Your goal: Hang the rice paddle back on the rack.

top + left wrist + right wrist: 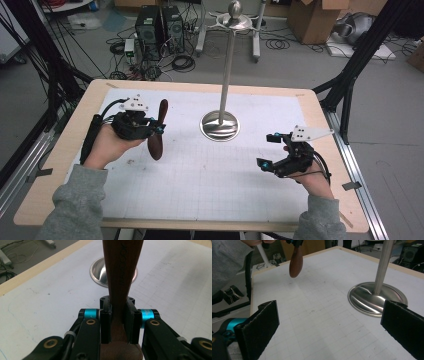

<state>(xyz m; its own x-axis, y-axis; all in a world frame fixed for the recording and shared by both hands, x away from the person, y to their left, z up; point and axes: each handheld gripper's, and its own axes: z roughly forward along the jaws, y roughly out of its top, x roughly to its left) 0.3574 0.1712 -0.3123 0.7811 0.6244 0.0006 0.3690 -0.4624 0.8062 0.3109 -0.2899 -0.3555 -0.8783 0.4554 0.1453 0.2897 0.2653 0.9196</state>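
1. In my left gripper view the wooden piece (122, 277) runs off the top edge, so I cannot see its far end; dark lettering on it is too blurred to read.
2. My right gripper view cuts the steel stand (377, 293) at the pole, hiding its top.
3. There the left tool (294, 242) is cropped by the top edge.
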